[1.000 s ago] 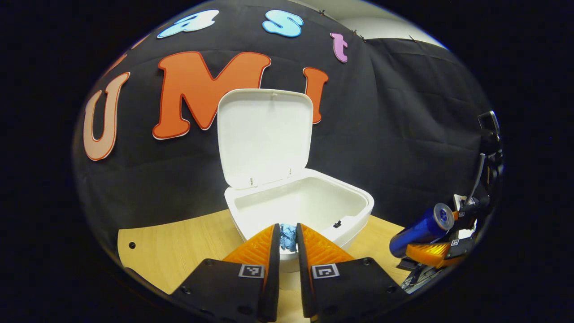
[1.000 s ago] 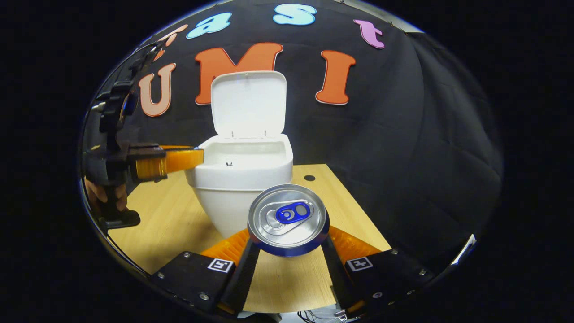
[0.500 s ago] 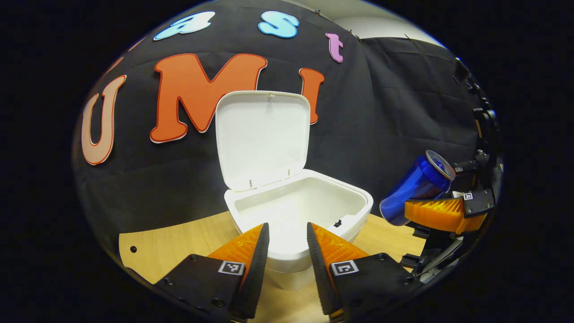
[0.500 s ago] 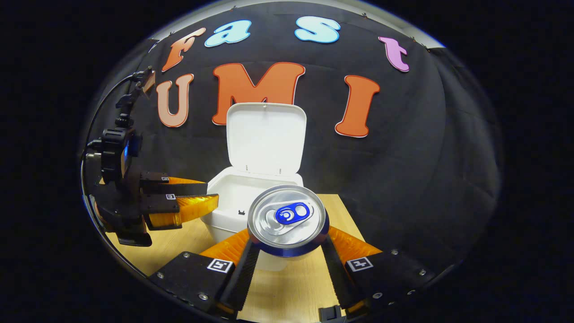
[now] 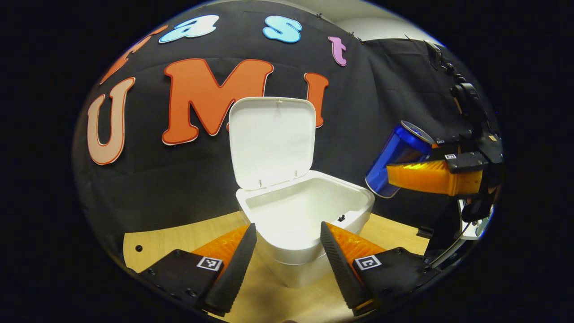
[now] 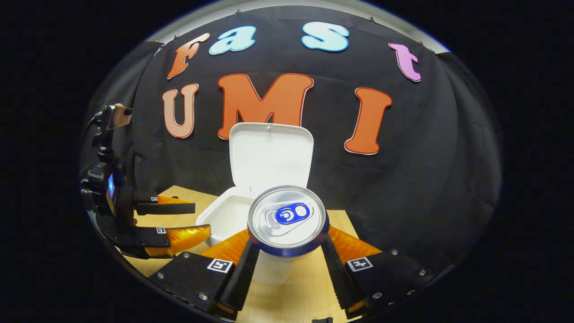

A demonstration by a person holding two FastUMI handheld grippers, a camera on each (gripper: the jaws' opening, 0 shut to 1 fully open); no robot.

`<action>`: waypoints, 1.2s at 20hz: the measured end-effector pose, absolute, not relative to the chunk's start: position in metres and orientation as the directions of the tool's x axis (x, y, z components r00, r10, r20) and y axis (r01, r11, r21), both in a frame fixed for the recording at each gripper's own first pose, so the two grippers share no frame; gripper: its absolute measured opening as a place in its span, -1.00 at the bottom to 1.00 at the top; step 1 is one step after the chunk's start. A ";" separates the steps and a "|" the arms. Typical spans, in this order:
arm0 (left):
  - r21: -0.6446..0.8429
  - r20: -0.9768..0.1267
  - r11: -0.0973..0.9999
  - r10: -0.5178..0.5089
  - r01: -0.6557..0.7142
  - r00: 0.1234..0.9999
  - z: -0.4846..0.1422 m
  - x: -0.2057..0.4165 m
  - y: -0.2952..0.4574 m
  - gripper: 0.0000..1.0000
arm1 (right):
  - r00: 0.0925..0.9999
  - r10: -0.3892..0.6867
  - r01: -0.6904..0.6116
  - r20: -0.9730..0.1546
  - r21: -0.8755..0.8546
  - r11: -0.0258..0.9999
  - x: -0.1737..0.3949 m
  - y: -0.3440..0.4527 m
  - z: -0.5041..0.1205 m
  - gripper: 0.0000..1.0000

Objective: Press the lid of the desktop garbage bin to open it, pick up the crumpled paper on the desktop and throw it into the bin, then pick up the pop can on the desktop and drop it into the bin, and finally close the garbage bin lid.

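Observation:
The white garbage bin [image 5: 309, 215] [image 6: 224, 215] stands on the wooden desktop with its lid [image 5: 273, 139] [image 6: 269, 157] raised upright against the wall. My left gripper [image 5: 287, 264] [image 6: 188, 220] is open in front of the bin, nothing between its fingers. My right gripper [image 6: 287, 264] is shut on a blue pop can [image 6: 287, 220], whose silver top faces the camera. In the left gripper view the can [image 5: 394, 157] hangs tilted in the air, up and to the right of the bin's rim, held by the right gripper [image 5: 394, 172]. The crumpled paper is out of sight.
The light wooden desktop [image 5: 188, 237] [image 6: 309, 287] ends at the black cloth wall just behind the bin. A small round hole [image 5: 136, 247] marks the desktop's left part. A hand holds the left gripper's handle [image 6: 107, 211].
My left gripper opened, let go of the blue crumpled paper over the bin and drew back. My right gripper rose with the can and came closer to the bin.

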State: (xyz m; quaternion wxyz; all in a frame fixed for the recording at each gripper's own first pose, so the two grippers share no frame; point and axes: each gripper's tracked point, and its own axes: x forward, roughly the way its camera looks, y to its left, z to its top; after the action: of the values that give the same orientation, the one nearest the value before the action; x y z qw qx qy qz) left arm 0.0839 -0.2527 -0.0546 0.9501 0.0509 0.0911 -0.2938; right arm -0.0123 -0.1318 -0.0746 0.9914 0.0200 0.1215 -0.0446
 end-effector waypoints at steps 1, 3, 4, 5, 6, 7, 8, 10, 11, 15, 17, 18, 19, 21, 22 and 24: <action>0.048 -0.202 0.827 -0.540 0.559 0.817 -0.054 0.083 -0.250 0.83 | 0.969 -0.073 0.082 -0.237 0.028 0.996 -0.008 -0.131 -0.072 0.55; 0.056 -0.213 0.843 -0.513 0.535 0.831 -0.057 0.081 -0.240 0.84 | 0.971 -0.054 0.060 -0.231 0.021 0.998 0.001 -0.129 -0.071 0.54; 0.055 -0.212 0.854 -0.497 0.518 0.841 -0.056 0.082 -0.235 0.84 | 0.972 -0.044 0.050 -0.232 0.019 0.999 0.007 -0.129 -0.072 0.55; 0.052 -0.203 0.865 -0.480 0.499 0.853 -0.055 0.082 -0.229 0.86 | 0.972 -0.033 0.038 -0.231 0.017 0.999 0.010 -0.127 -0.073 0.55; 0.057 -0.195 0.877 -0.459 0.477 0.867 -0.053 0.083 -0.221 0.86 | 0.972 -0.026 0.030 -0.232 0.014 0.999 0.015 -0.125 -0.075 0.55; 0.068 -0.192 0.891 -0.429 0.448 0.883 -0.052 0.086 -0.211 0.85 | 0.971 -0.014 0.017 -0.237 0.013 1.000 0.020 -0.123 -0.076 0.55; 0.077 -0.187 0.904 -0.401 0.420 0.897 -0.052 0.088 -0.201 0.86 | 0.971 -0.006 0.009 -0.238 0.011 1.000 0.023 -0.123 -0.077 0.55; 0.084 -0.183 0.924 -0.354 0.373 0.917 -0.051 0.087 -0.186 0.85 | 0.971 0.015 -0.013 -0.238 0.009 1.000 0.028 -0.121 -0.079 0.55; 0.084 -0.184 0.932 -0.334 0.353 0.925 -0.051 0.086 -0.178 0.85 | 0.971 0.023 -0.022 -0.240 0.008 1.000 0.031 -0.120 -0.081 0.55; 0.073 -0.187 0.956 -0.267 0.285 0.945 -0.056 0.077 -0.159 0.85 | 0.966 0.051 -0.053 -0.252 -0.003 0.999 0.039 -0.119 -0.090 0.55; 0.073 -0.187 0.964 -0.237 0.254 0.953 -0.055 0.071 -0.151 0.85 | 0.963 0.063 -0.064 -0.262 0.003 0.998 0.040 -0.119 -0.097 0.55; 0.073 -0.189 0.969 -0.217 0.234 0.958 -0.057 0.068 -0.146 0.85 | 0.961 0.071 -0.071 -0.266 0.007 0.997 0.041 -0.120 -0.099 0.55; 0.072 -0.189 0.974 -0.199 0.216 0.962 -0.058 0.066 -0.143 0.85 | 0.960 0.078 -0.078 -0.269 0.011 0.997 0.042 -0.120 -0.101 0.55; 0.068 -0.197 0.981 -0.164 0.180 0.967 -0.061 0.059 -0.135 0.85 | 0.955 0.094 -0.094 -0.280 0.016 0.995 0.044 -0.120 -0.107 0.55; 0.066 -0.200 0.984 -0.147 0.163 0.969 -0.063 0.056 -0.132 0.84 | 0.953 0.099 -0.100 -0.286 0.014 0.995 0.044 -0.121 -0.111 0.55; 0.062 -0.206 0.990 -0.113 0.128 0.972 -0.066 0.050 -0.125 0.84 | 0.949 0.115 -0.117 -0.294 0.008 0.993 0.046 -0.119 -0.116 0.55</action>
State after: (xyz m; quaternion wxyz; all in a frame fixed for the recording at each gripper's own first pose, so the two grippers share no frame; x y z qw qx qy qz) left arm 0.0498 -0.1248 -0.0658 0.9923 0.0373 0.1014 -0.0608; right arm 0.0462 -0.1186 -0.1158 0.9871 -0.0046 0.1488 0.0588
